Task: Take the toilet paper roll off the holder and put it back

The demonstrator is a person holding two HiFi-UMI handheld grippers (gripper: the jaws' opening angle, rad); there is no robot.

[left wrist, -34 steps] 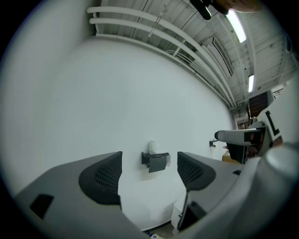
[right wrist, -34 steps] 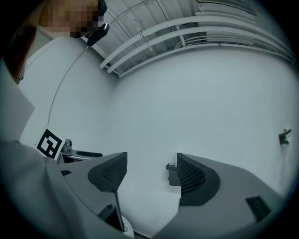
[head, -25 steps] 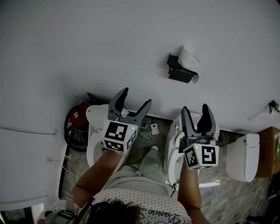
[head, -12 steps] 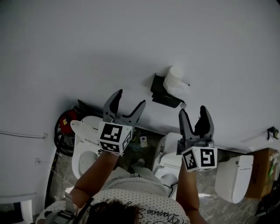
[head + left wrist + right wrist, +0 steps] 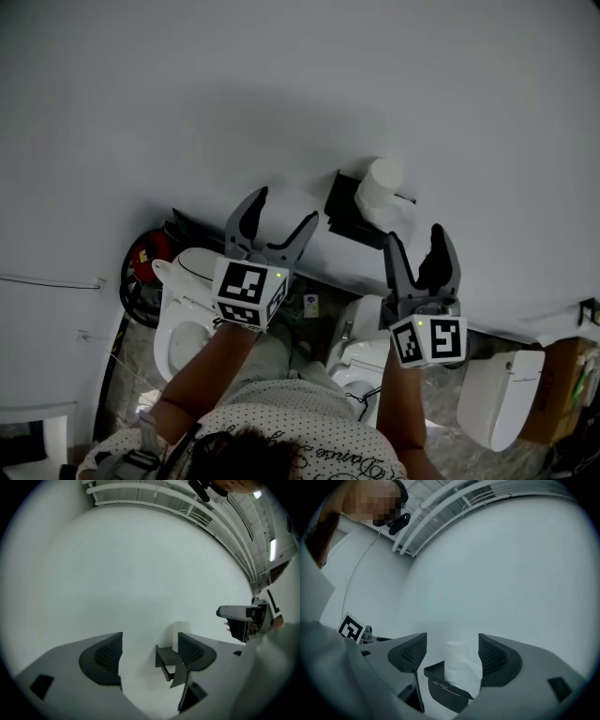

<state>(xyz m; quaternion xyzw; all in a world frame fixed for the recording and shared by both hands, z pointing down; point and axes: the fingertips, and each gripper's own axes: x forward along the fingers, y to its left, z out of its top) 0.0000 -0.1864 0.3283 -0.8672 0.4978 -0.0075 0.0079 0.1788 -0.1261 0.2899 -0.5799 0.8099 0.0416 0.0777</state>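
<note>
A white toilet paper roll [image 5: 380, 187] stands on a black wall holder [image 5: 343, 210] fixed to the pale wall. My left gripper [image 5: 285, 206] is open, held to the left of and below the holder, apart from it. In the left gripper view the roll [image 5: 180, 633] and holder [image 5: 165, 660] show past the right finger. My right gripper [image 5: 414, 234] is just below the roll with its jaws opening and nothing between them. In the right gripper view the roll [image 5: 461, 665] and holder [image 5: 440, 688] lie ahead, framed by the gap.
Below the wall stand three white toilets [image 5: 187, 300] [image 5: 361, 352] [image 5: 492, 394]. A red object with black hoses [image 5: 141, 258] sits at the left and a cardboard box [image 5: 555, 389] at the right. Pipes [image 5: 440, 513] run overhead.
Both grippers have come closer to the holder, which now sits just above the right gripper's tips. Both stay open with nothing held.
</note>
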